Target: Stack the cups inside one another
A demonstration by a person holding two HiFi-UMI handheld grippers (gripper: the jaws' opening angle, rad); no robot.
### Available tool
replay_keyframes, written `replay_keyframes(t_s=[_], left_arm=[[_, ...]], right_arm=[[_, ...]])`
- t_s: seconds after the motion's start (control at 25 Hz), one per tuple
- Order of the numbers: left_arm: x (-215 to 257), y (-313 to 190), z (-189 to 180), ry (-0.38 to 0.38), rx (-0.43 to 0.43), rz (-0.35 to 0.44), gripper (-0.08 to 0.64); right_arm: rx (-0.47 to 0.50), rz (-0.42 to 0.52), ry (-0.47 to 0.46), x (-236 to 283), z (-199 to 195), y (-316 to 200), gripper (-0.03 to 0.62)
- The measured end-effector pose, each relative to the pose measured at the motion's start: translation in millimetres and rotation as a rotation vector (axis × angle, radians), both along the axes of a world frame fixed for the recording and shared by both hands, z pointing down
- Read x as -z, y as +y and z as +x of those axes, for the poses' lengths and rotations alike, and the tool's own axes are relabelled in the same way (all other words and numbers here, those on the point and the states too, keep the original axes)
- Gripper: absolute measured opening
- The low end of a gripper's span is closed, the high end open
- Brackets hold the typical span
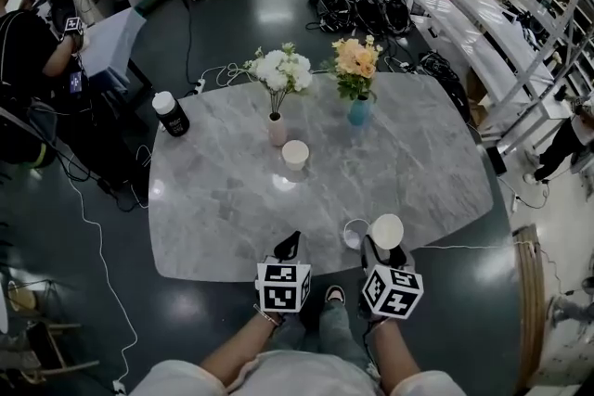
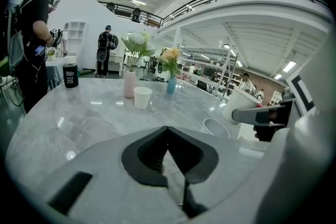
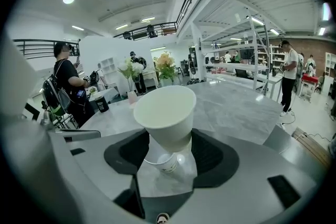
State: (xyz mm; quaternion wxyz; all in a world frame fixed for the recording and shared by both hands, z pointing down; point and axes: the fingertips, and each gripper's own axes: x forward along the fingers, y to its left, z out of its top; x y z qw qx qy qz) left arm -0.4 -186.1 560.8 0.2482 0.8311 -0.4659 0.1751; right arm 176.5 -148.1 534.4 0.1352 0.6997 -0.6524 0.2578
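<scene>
Left gripper (image 1: 290, 243): jaws pressed together, nothing between them. Right gripper (image 1: 379, 248): jaws clamped on either side of a white cup (image 3: 166, 110), gripping its lower body, mouth upward. Left forearm (image 1: 239, 348) and right forearm (image 1: 392, 350) extend forward side by side. The grippers are level and near each other, not touching.

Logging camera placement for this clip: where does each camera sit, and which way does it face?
Head view: on the person's head, facing steeply down at the marble table; forearms, left gripper and right gripper show.
Left gripper view: on the left gripper, facing along its shut jaws across the table; right gripper at right.
Right gripper view: on the right gripper, facing the held cup between its jaws.
Shared: both gripper views show the pink vase.
</scene>
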Motion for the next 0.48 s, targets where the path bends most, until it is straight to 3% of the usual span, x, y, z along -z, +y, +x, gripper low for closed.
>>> replay_keyframes(t_s=[0.48], left_arm=[[-7, -2, -18, 0.001, 0.033, -0.022, -0.005]], right_arm=[[0.057, -0.027, -0.009, -11, -29, -11, 0.227]])
